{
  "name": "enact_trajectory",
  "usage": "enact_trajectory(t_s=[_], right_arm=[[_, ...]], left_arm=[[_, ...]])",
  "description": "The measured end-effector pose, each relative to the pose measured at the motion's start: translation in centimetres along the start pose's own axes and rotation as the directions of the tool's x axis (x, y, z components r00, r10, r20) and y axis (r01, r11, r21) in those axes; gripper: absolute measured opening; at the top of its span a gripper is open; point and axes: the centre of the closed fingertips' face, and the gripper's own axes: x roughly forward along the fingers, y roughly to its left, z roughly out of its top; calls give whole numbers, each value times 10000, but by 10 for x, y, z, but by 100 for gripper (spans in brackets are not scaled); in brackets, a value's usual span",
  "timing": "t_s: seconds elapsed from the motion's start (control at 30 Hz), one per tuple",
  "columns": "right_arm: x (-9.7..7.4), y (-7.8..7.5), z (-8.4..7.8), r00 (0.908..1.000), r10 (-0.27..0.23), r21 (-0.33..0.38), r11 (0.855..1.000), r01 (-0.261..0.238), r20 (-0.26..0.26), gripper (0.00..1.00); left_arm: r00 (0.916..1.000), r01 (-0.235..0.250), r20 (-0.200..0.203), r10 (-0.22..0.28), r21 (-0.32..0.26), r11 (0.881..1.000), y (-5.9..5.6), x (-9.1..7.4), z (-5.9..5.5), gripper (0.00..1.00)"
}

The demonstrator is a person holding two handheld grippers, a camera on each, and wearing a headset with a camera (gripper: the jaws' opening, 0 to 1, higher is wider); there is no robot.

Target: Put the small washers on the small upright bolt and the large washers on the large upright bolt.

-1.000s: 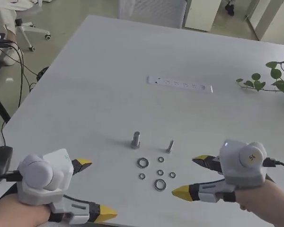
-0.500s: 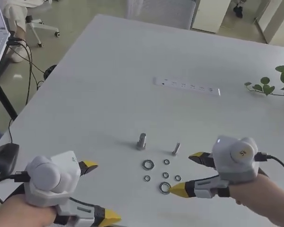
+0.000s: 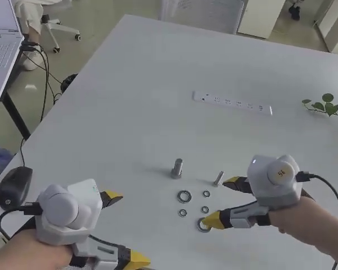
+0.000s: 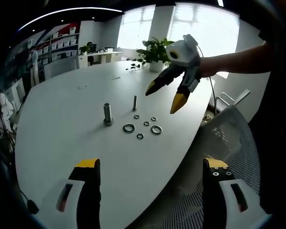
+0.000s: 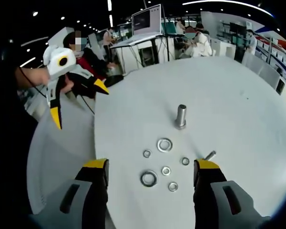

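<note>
**Both grippers open and empty, washers lying loose by the bolts**

Right gripper is hanging over the washer cluster with its jaws spread wide and nothing between them. In the head view its lower yellow tip is overlapping the near large washer, and contact can't be told from there. The left gripper view is showing those tips lifted off the table.

Left gripper is sitting low at the near-left edge of the table. Its jaws are also spread and holding nothing, and it is well apart from the parts. In its own view one jaw is lying over the tabletop and the other over a mesh chair beside the edge.

Parts:
- Large bolt is standing on its head, shank up, near the middle of the table.
- Small bolt is standing to its right in the head view, just beside the right gripper's upper tip.
- Far large washer is lying flat just in front of the large bolt.
- Small washers are lying flat, scattered between the two large ones and the small bolt. I'm counting four in the right gripper view.
- All washers are apart from each other, none stacked.

A white power strip is lying farther back across the table. Plant leaves are reaching in at the right edge.
</note>
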Motion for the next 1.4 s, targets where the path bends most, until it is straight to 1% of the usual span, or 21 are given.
enact_trajectory(t_s=[0.13,0.23,0.33,0.43,0.57,0.7,0.8,0.9,1.07,1.13,1.2,1.23,1.4], right_arm=[[7,0,5,9999,42,-263,9996,-47,-162,74],[13,0,7,9989,148,-483,9987,-170,-446,73],[16,1,6,9970,294,-633,9974,-340,-721,71],[21,-1,7,9951,306,-784,9962,-380,-944,71],[27,-1,11,9939,438,-805,9954,-520,-1008,71],[33,-3,10,9894,487,-985,9932,-625,-1370,69],[36,-5,11,9862,485,-1070,9921,-659,-1582,68],[39,-8,10,9802,478,-1218,9899,-722,-1923,64],[47,-13,10,9757,425,-1355,9881,-730,-2151,63],[50,-13,8,9718,410,-1462,9863,-765,-2321,63],[52,-15,7,9665,307,-1729,9819,-768,-2550,62],[53,-15,8,9665,288,-1811,9804,-770,-2549,61],[61,-18,9,9634,322,-1713,9820,-802,-2662,59]], left_arm=[[10000,1,50,0,-76,10000,1,-2,-1,88],[10000,-2,71,3,-97,10000,1,-3,-1,88],[10000,33,20,-33,15,10000,-1,-3,0,88],[10000,21,-12,-21,77,10000,-1,-3,0,88],[10000,-2,79,2,6,10000,0,-3,1,87],[9998,-21,193,23,-70,10000,1,-2,3,87],[9998,-31,205,33,-91,10000,1,-1,3,87],[9998,17,194,-16,-82,10000,-1,0,2,87],[9998,77,205,-76,-67,9999,-3,2,2,87],[9998,102,198,-100,-61,9999,-4,2,2,87],[9997,113,198,-112,-54,9999,-5,2,2,87],[9997,116,206,-115,-54,9999,-5,2,2,87],[9998,79,184,-76,-179,9998,-1,2,-1,87]])
